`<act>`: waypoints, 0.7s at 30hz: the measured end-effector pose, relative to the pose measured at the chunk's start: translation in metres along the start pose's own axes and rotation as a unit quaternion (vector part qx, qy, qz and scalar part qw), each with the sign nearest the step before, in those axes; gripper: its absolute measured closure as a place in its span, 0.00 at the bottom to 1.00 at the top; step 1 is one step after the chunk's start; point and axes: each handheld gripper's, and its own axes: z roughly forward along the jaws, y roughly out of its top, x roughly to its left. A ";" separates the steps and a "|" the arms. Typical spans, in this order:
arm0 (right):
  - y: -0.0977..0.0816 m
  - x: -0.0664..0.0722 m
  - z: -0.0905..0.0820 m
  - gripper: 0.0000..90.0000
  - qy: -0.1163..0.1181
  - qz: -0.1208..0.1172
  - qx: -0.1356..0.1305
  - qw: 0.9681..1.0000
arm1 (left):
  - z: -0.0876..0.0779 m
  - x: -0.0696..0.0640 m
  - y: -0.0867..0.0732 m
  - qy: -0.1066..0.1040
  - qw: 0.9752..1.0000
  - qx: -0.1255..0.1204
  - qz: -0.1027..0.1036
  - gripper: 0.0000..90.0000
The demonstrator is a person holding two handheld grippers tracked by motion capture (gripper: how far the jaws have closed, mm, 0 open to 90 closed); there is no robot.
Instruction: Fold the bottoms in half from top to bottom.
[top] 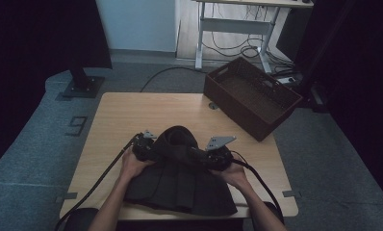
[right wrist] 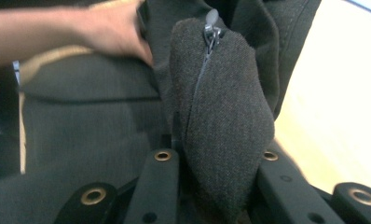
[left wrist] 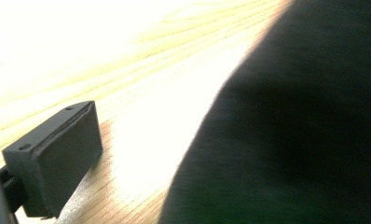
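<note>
While both hands work close together at the near edge of the wooden table (top: 127, 110), a dark pleated skirt (top: 180, 185) lies spread in front of the person, its hem toward them and its waistband (top: 177, 137) lifted up into a rounded hump between the two grippers. The right gripper (right wrist: 218, 186) has its jaws pressed in on a fold of that dark woven cloth; in the right gripper view the fold bulges up between the two black jaws, with a grey zipper (right wrist: 210, 28) running down its middle and the pull at the top. The left hand (right wrist: 111, 30) shows farther off in that view, resting against the cloth. The left gripper (top: 144, 147) sits at the left side of the waistband, touching the fabric. In the left gripper view one black padded jaw (left wrist: 58, 158) stands over bare wood, with the skirt a dark blur just beside it; whether this gripper is pinching the cloth I cannot tell. A brown woven basket (top: 252, 96) stands at the far right corner of the table, well apart from the skirt.
</note>
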 end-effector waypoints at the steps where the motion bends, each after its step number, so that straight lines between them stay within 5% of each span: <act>1: -0.004 0.001 0.001 0.87 0.000 0.000 0.002 1.000 | -0.003 0.002 0.001 -0.005 1.000 0.008 -0.003 0.01; 8: -0.012 0.006 0.009 0.87 -0.007 -0.005 0.012 1.000 | -0.038 -0.001 0.000 0.021 0.998 0.030 0.049 0.10; 13: -0.013 0.010 0.011 0.87 -0.010 -0.012 0.011 1.000 | -0.057 0.003 -0.018 0.007 0.999 0.024 0.036 0.15; 16: -0.014 0.013 0.011 0.86 -0.007 -0.018 0.007 1.000 | -0.048 0.005 -0.030 0.030 0.997 0.057 0.043 0.15; 18: -0.014 0.015 0.010 0.86 -0.004 -0.019 0.006 1.000 | -0.046 0.007 -0.033 0.021 0.999 0.045 0.021 0.16; 21: -0.018 0.020 0.009 0.86 0.001 -0.023 0.011 1.000 | -0.046 0.008 -0.035 0.033 0.999 0.042 0.011 0.16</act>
